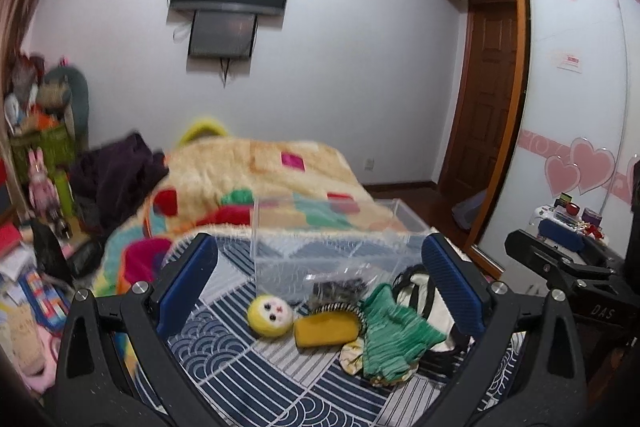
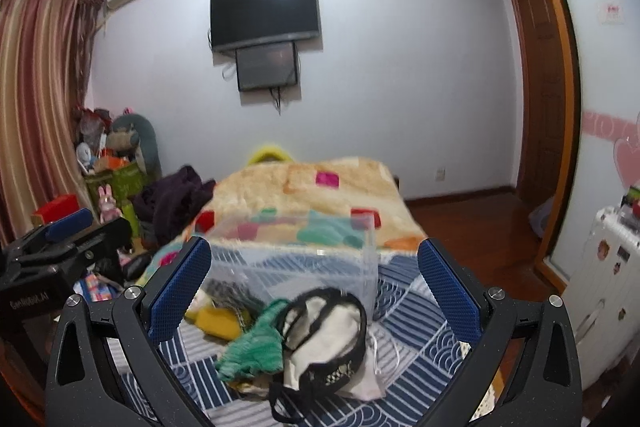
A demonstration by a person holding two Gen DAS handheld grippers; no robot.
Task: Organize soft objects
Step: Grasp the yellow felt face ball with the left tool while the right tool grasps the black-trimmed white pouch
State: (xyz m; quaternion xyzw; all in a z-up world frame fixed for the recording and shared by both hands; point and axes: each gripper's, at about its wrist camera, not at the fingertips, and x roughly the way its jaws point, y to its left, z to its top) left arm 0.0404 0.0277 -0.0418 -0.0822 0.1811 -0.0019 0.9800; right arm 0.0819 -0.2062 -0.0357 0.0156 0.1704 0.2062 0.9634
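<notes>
A pile of soft things lies on the blue patterned bedspread (image 1: 224, 351): a round yellow doll head (image 1: 269, 315), a yellow pouch (image 1: 326, 331), a green pleated cloth (image 1: 394, 339) and a white bag with black straps (image 2: 324, 343). A clear plastic box (image 1: 320, 239) stands just behind them; it also shows in the right wrist view (image 2: 304, 259). My left gripper (image 1: 318, 283) is open above the pile, empty. My right gripper (image 2: 314, 287) is open over the white bag and green cloth (image 2: 256, 347), empty.
A fluffy patchwork blanket (image 1: 256, 179) covers the far bed, with dark clothing (image 1: 116, 175) at its left. Toys and boxes (image 1: 36, 131) crowd the left floor. A wardrobe (image 1: 576, 99), a door and a white suitcase (image 2: 600, 287) stand right.
</notes>
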